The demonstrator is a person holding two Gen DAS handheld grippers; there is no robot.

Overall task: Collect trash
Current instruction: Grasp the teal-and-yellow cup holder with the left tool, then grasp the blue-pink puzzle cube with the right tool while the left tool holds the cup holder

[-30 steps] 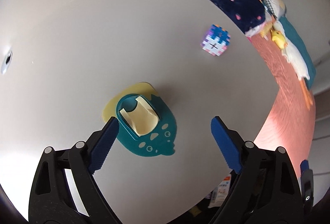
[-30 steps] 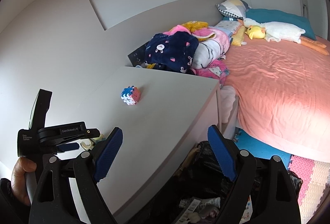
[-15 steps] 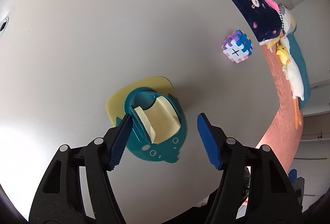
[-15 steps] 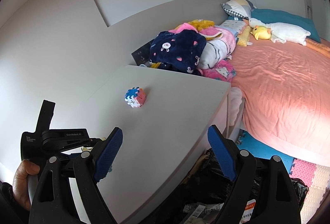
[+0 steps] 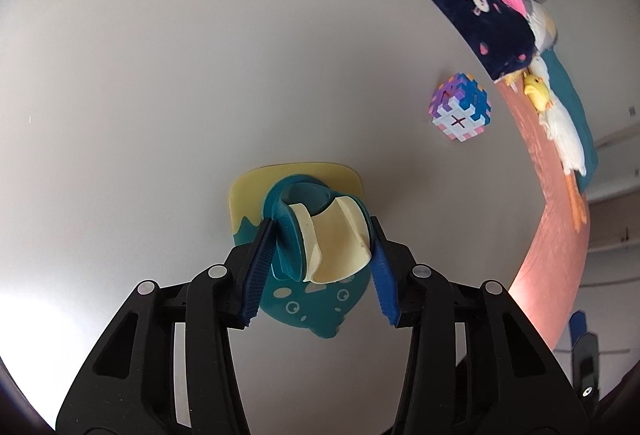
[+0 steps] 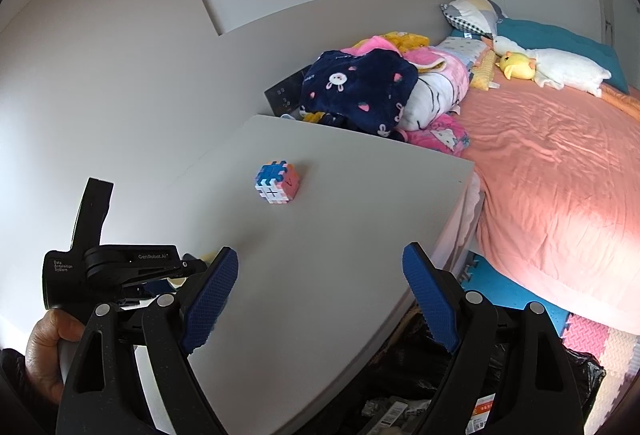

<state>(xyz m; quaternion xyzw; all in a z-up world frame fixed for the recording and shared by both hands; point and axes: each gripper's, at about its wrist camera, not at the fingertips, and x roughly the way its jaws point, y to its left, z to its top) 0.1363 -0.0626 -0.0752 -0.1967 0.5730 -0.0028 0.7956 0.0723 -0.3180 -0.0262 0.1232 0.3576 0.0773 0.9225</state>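
A teal and pale yellow soft holder with a cream piece in its loop lies on the white table. My left gripper is shut on the holder's raised loop, one blue pad on each side. In the right wrist view, my right gripper is open and empty, held above the table's near right edge. The left gripper's body and the hand on it show at the lower left there. A black trash bag with wrappers in it sits on the floor under the right gripper.
A multicoloured puzzle cube stands on the table, also in the right wrist view. A dark blue bunny-print blanket and pink bedding pile up behind the table. A pink bed with plush toys lies to the right.
My left gripper has moved down onto the holder and closed on its loop. The right gripper has shifted a little and stays open.
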